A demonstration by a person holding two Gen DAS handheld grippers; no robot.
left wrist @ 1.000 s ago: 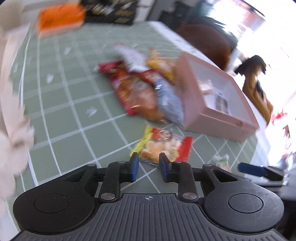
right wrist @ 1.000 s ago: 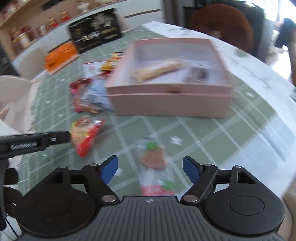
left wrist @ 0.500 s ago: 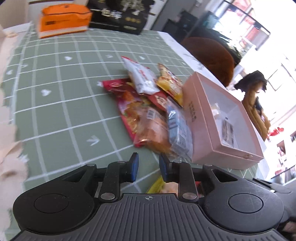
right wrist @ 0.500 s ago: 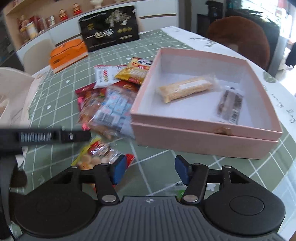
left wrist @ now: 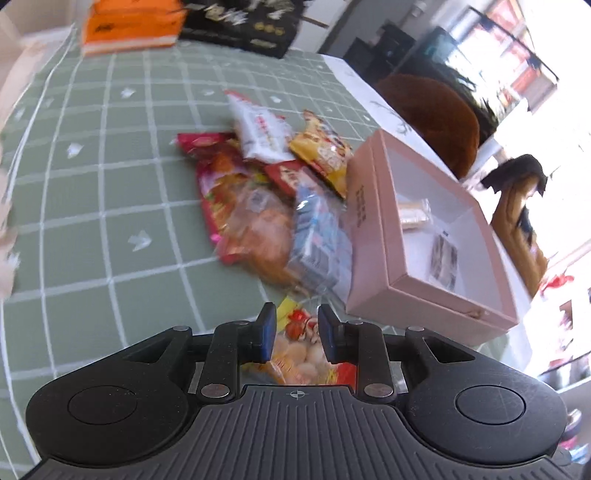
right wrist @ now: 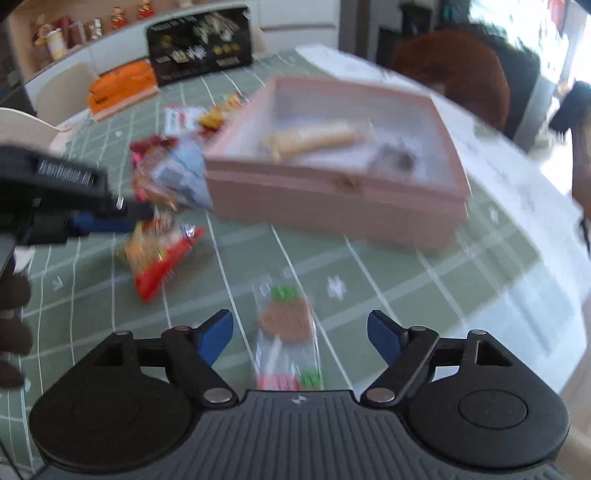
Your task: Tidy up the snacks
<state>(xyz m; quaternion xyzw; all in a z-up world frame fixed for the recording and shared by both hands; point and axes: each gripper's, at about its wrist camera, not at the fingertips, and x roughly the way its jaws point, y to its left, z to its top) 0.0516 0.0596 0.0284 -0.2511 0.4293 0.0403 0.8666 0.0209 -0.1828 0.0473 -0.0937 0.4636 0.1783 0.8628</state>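
Observation:
A pink open box (left wrist: 369, 229) (right wrist: 332, 199) stands on the green checked cloth and holds a tan bar (right wrist: 314, 138) and a small dark packet (right wrist: 395, 160). Left of it lies a pile of snack bags (left wrist: 266, 206) (right wrist: 170, 173). A yellow-and-red packet (left wrist: 295, 347) (right wrist: 159, 258) lies nearer. My left gripper (left wrist: 297, 332) (right wrist: 122, 218) hovers over its end with a narrow gap, and I cannot see the pads pressing on it. My right gripper (right wrist: 300, 332) is opening wide above a clear packet with a brown cookie (right wrist: 284, 317), which lies flat and untouched.
An orange carton (left wrist: 129, 26) (right wrist: 122, 90) and a black printed box (left wrist: 240, 22) (right wrist: 199, 44) sit at the table's far side. A brown chair back (left wrist: 432, 118) (right wrist: 450, 74) rises behind the pink box. The table's rounded edge runs close on the right.
The left gripper has moved so the yellow-and-red packet now shows between its fingers. The right jaws narrowed, then spread wide again, and the cookie packet is back under them.

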